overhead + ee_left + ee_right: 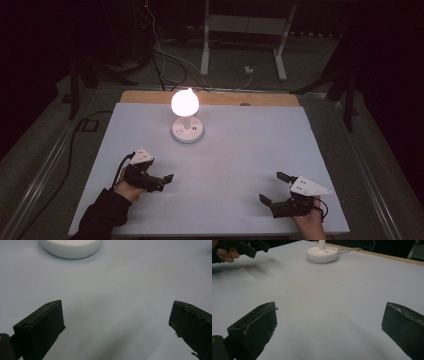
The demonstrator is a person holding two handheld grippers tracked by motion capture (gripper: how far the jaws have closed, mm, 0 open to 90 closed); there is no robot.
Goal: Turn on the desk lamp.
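Both the left gripper (161, 179) and right gripper (274, 189) are held low over the white desk (240, 150) with fingers spread and nothing gripped, while the lit lamp (186, 120) stands untouched well ahead of them, so any handling seems left to do.

dark room — lit lamp (185, 102) glares | soft shadows on table (240, 150) — claw views blurry

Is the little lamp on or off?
On. The lamp has a head glowing bright white in the high view, lighting the table around its round base.
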